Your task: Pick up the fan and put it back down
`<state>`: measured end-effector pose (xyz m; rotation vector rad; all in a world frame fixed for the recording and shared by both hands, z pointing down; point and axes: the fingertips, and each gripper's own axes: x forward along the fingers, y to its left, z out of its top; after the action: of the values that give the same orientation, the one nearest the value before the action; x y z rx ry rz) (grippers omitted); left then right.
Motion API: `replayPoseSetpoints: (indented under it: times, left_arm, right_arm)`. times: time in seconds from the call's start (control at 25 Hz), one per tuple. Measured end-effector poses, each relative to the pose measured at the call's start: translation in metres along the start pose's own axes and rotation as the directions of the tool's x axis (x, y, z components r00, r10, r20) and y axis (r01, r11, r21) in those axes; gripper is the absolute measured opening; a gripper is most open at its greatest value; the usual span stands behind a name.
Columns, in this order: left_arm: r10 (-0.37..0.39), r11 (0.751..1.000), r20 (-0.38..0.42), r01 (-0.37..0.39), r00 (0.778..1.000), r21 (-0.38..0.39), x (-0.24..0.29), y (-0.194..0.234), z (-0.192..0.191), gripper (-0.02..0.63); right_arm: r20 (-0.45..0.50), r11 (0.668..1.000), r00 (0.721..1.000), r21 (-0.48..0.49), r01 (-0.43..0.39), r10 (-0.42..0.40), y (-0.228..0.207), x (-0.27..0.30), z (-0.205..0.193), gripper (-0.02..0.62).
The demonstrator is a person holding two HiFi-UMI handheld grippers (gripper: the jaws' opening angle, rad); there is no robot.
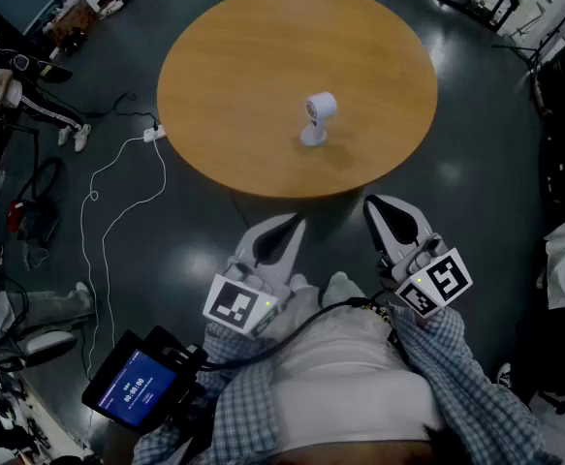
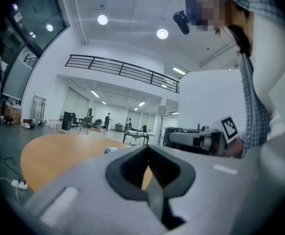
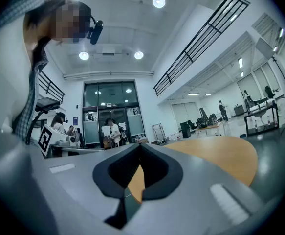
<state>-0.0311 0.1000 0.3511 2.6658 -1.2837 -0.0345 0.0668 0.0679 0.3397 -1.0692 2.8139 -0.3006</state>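
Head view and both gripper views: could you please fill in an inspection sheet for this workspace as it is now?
Surface: round wooden table, bare except for the fan.
Job's things: fan stands upright near the table's middle, untouched.
Clutter: nothing seen on the table.
Grippers: left tongs and right tongs are both shut and empty, held over the floor short of the table's near edge.
Cables: white cable winds over the floor left of the table, from a power strip.
Surroundings: dark floor; benches and people far off in the gripper views.
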Motion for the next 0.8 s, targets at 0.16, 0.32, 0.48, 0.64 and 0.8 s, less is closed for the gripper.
replayPoseSetpoints:
  times: [0.16,0.32,0.48,0.64,0.8]
  left_arm:
    - [0.001,1.0,0.006,-0.001,1.0,-0.008,0.004,-0.005,0.003,-0.003]
    - [0.01,1.0,-0.006,-0.01,1.0,-0.02,0.003,-0.004,-0.002,-0.003]
    - [0.015,1.0,-0.012,-0.015,1.0,-0.022,0.001,-0.002,-0.003,-0.003]
    - [0.004,1.0,-0.006,-0.004,1.0,-0.019,-0.001,-0.001,-0.004,-0.003]
    - [-0.01,1.0,-0.013,0.01,1.0,-0.018,-0.002,-0.003,-0.009,-0.003]
  right_arm:
    - [-0.012,1.0,1.0,0.001,0.002,-0.002,-0.002,-0.003,-0.003,0.0]
    - [-0.021,1.0,1.0,-0.003,0.0,0.0,-0.001,-0.003,-0.006,0.0]
    - [-0.03,1.0,1.0,-0.006,0.001,-0.001,0.001,-0.002,-0.008,0.0]
    - [-0.049,1.0,0.999,0.016,0.012,-0.012,0.001,-0.001,-0.013,0.0]
    - [-0.054,0.998,0.998,0.049,0.037,-0.035,-0.002,-0.002,-0.016,0.0]
